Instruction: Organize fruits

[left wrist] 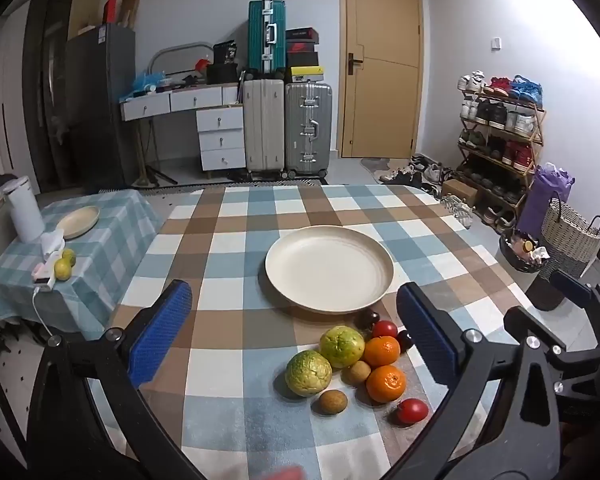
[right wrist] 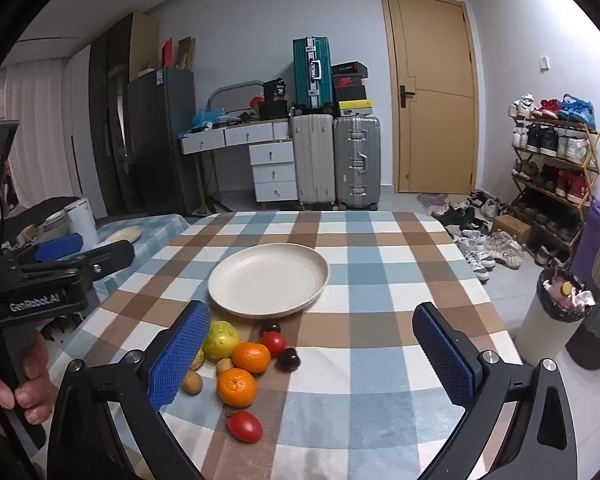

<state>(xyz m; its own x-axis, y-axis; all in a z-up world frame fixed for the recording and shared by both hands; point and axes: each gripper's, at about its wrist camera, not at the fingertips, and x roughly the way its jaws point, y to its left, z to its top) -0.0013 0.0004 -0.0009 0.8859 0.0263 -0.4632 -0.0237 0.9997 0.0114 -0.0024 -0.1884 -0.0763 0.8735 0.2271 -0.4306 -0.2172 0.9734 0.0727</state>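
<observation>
Hovering over the checked tabletop [left wrist: 228, 248], I have my left tool [left wrist: 294, 330] spread wide with nothing between its blue pads, and nothing has been picked yet. Left to right in the left wrist view, the fruit sits in a loose cluster just in front of the empty plate [left wrist: 329, 270]: two green fruits [left wrist: 309, 373], two small brown ones [left wrist: 333, 401], two oranges [left wrist: 385, 383], tomatoes [left wrist: 412, 410] and dark cherries. My right tool [right wrist: 312, 346] is spread too, empty, with the pile near its left pad. I judge this the opening step; next I must lower one tool around an outer fruit and close gently.
</observation>
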